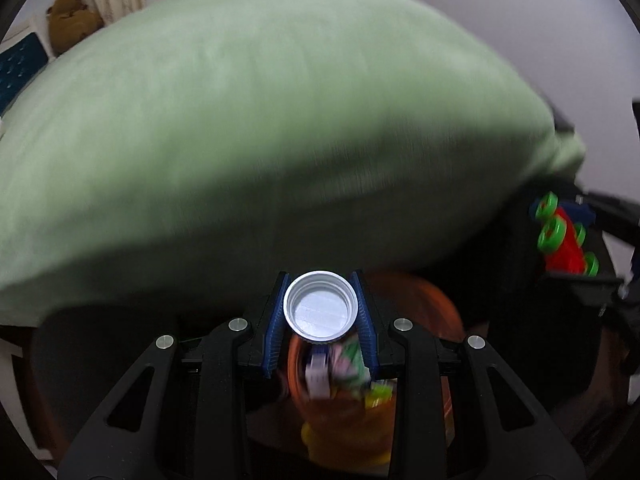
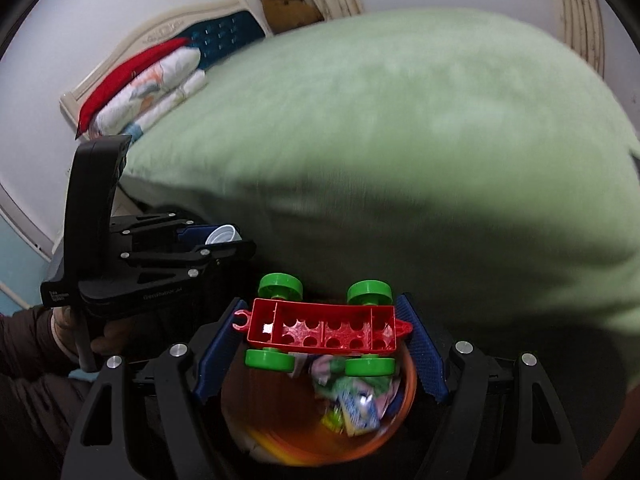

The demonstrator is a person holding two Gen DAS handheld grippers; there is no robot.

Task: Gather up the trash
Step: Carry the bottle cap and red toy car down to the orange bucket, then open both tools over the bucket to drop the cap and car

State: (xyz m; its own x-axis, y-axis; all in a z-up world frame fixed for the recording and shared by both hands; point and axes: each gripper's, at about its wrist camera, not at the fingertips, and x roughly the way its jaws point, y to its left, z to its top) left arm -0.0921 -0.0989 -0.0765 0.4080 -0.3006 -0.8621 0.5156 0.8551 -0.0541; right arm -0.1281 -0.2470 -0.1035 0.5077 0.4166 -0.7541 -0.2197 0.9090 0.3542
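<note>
Your left gripper (image 1: 320, 312) pinches a white bottle cap (image 1: 320, 306) and your right gripper (image 2: 322, 344) clamps a red toy car chassis (image 2: 324, 330) with green wheels, both above the orange bin (image 2: 320, 440) of wrappers beside the green bed (image 2: 380, 128).

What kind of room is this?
Most likely a bedroom: a big bed under a green blanket, a padded headboard with folded bedding stacked against it, and a brown stuffed toy by the curtains.
</note>
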